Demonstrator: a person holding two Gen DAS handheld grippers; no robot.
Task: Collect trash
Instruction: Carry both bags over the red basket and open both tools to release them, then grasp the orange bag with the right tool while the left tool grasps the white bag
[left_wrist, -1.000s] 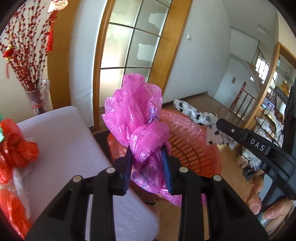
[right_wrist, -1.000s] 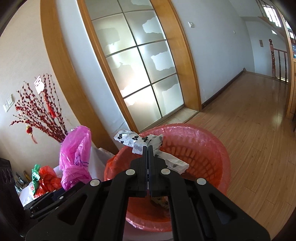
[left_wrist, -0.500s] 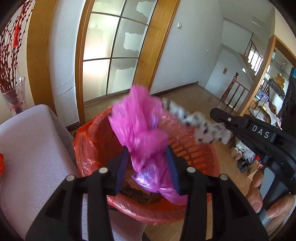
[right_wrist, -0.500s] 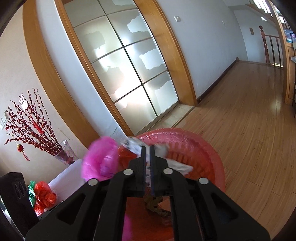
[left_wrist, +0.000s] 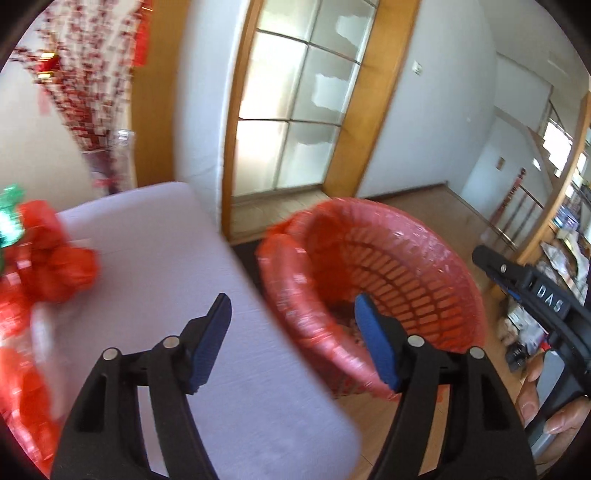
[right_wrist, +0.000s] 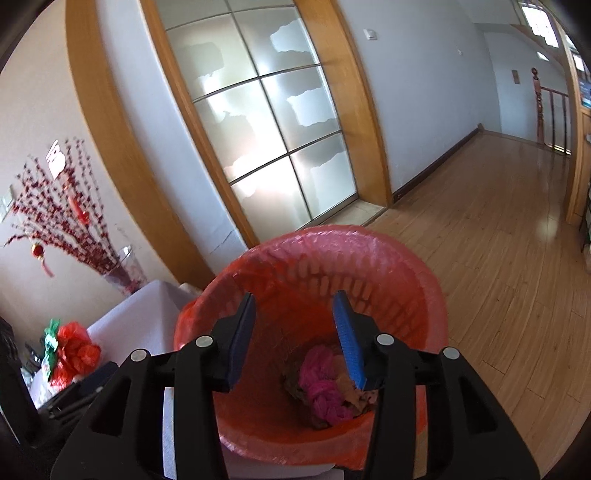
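A red bin (left_wrist: 388, 258) lined with a red plastic bag stands on the wooden floor beside a white table (left_wrist: 155, 266). The pink plastic bag (right_wrist: 325, 391) lies crumpled at the bottom of the bin (right_wrist: 369, 254), among brownish scraps. My left gripper (left_wrist: 291, 314) hangs over the table edge and the bin's near rim, its jaws opening with nothing between them. My right gripper (right_wrist: 295, 310) is above the bin's mouth, jaws opening and empty; it also shows in the left wrist view (left_wrist: 524, 284). The spotted white wrapper is not visible.
Red plastic bags (left_wrist: 48, 258) and a green scrap lie at the left of the table, also seen from the right wrist as red bags (right_wrist: 74, 350). A glass vase (right_wrist: 122, 273) of red berry branches stands by the wall. Frosted glass doors (right_wrist: 266, 140) stand behind the bin; wooden floor (right_wrist: 498, 229) stretches right.
Both grippers opened. The pink bag left the left jaws and the spotted wrapper left the right jaws; the pink bag now lies in the bin. The left gripper swung back toward the table.
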